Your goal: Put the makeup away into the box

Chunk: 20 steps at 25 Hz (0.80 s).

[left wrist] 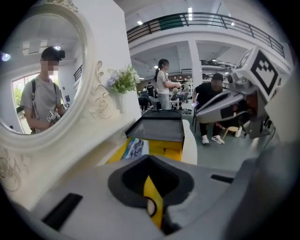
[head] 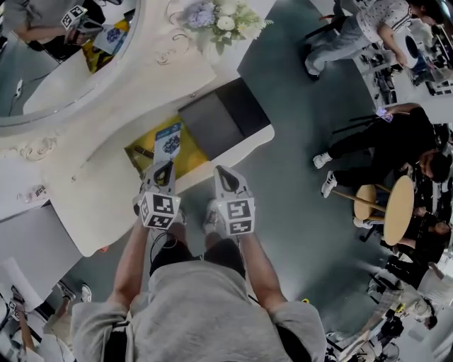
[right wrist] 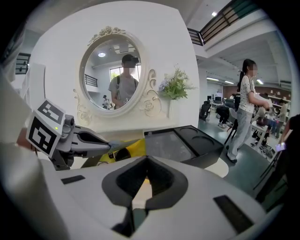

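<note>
Head view looks steeply down over the vanity table's [head: 92, 205] near edge; both gripper views sit low, close, facing the oval mirror [right wrist: 112, 77]; all three share the yellow box [head: 190, 160].

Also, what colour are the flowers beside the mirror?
The flowers are white and pale purple, with green leaves; the head view shows them best.

Box [head: 223, 117] on table [head: 92, 205], mat [head: 187, 159] just beside it, mirror [head: 42, 78] behind, flowers [head: 219, 21] perhaps beside mirror
</note>
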### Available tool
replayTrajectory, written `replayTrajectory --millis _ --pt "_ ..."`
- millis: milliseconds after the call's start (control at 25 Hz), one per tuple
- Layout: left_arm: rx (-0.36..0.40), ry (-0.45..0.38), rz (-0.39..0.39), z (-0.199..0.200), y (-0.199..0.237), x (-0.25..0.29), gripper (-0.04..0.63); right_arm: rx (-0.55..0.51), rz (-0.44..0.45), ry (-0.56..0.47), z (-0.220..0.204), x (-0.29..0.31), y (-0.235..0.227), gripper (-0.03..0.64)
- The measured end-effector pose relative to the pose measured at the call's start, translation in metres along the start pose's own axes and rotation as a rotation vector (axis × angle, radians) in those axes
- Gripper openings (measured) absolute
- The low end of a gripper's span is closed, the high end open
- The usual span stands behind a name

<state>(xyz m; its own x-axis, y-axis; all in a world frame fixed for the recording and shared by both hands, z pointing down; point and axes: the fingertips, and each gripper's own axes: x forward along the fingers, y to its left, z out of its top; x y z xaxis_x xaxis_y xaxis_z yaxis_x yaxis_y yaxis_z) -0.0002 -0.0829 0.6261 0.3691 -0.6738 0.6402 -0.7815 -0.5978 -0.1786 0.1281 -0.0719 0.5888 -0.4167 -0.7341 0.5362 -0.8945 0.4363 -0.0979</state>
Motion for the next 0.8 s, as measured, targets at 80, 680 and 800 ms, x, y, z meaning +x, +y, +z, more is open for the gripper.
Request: replayTrajectory --millis 80,680,800 --pt "-0.007 0.009 -0.01 -0.004 -0.007 0.004 0.003 0.002 0.001 0.007 -0.007 -0.002 -0.002 0.015" --pt "-0.099 -0.005 0.01 0.002 -0.025 0.015 0.143 0.015 -0.025 0.015 -0.032 -0.026 -0.03 0.015" --pt "-0.102 -0.019 0.026 0.01 -0.029 0.011 0.143 0.008 -0.032 0.002 -0.029 -0.034 -0.037 0.015"
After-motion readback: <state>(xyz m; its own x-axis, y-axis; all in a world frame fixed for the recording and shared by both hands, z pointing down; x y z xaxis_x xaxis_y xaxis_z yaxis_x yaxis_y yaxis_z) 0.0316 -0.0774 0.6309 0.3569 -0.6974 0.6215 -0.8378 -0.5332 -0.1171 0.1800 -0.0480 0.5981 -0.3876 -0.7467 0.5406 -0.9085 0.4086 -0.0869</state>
